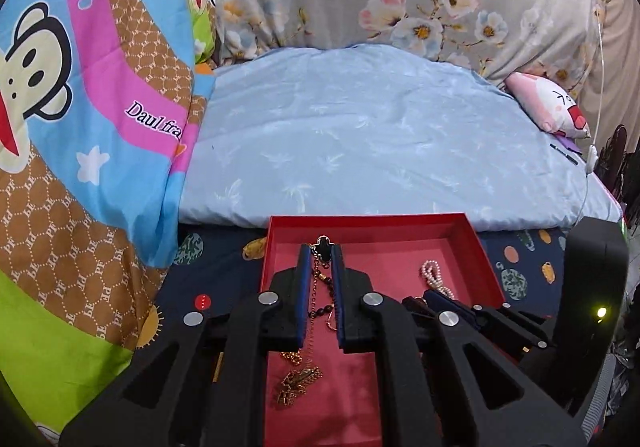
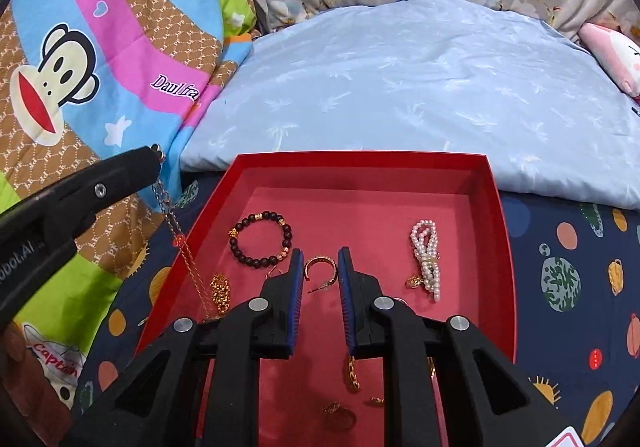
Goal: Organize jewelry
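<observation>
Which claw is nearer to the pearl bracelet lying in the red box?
Right. The right claw hangs over the red box just beside the pearl bracelet; the left claw is beyond the box's opposite wall, holding a chain necklace.

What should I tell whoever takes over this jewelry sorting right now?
Left gripper: shut on a necklace with a black pendant, its chain hanging over the left side of the red box.
Right gripper: jaws narrow, gold hoop at the tips; grip unclear.
Done: bead bracelet, pearl strand and gold chain lie in the box.
Left: set the necklace down; deal with the hoop.
</observation>
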